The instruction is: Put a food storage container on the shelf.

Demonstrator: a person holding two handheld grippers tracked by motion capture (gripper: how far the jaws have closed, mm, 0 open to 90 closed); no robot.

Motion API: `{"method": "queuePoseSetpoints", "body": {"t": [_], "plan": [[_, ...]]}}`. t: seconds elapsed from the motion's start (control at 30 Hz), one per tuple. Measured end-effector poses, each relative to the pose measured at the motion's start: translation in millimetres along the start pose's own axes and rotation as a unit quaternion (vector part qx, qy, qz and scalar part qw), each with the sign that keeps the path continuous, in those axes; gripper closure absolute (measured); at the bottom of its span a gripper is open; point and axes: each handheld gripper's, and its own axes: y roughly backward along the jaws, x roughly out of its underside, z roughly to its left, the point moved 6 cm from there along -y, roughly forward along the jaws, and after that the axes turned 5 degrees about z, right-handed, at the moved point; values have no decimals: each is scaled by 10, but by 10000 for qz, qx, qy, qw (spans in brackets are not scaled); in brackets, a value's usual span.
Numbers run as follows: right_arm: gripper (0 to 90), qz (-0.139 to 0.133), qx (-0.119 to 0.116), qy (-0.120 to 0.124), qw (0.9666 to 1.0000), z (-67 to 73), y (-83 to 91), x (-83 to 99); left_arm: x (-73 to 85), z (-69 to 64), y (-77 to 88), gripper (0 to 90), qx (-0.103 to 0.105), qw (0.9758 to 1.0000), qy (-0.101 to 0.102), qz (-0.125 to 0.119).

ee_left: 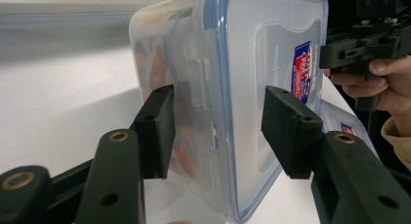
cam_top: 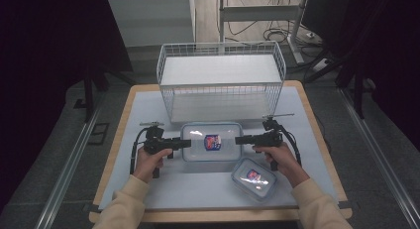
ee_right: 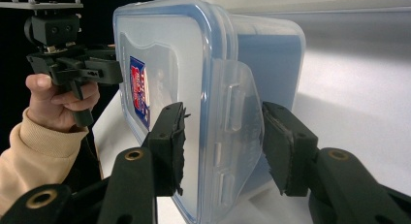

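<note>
A large clear lidded container (cam_top: 212, 142) with a blue seal and a red-blue label lies flat mid-table. My left gripper (cam_top: 187, 143) points at its left end, my right gripper (cam_top: 238, 139) at its right end. In the left gripper view the container (ee_left: 261, 49) stands close, and my left gripper (ee_left: 218, 93) straddles its end clasp (ee_left: 198, 88) with narrow gaps beside the pads. In the right gripper view my right gripper (ee_right: 224, 110) straddles the flared clasp (ee_right: 235, 103) of the container (ee_right: 169, 49). Each view also shows the other gripper (ee_left: 361, 47) (ee_right: 114, 71) at the far end.
A white wire basket (cam_top: 171, 97) stands just behind the container. A smaller lidded container (cam_top: 253, 178) lies at the front right, under my right wrist. A pale mat (cam_top: 143, 110) covers the wooden table, and cables trail from both grippers.
</note>
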Motion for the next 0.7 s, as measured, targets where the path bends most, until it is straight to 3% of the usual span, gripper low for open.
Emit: {"method": "queuePoseSetpoints", "body": {"t": [0.7], "plan": [[522, -357, 173, 574, 9976, 186, 217, -106, -146, -220, 111, 485, -71, 9989, -400, -239]]}}
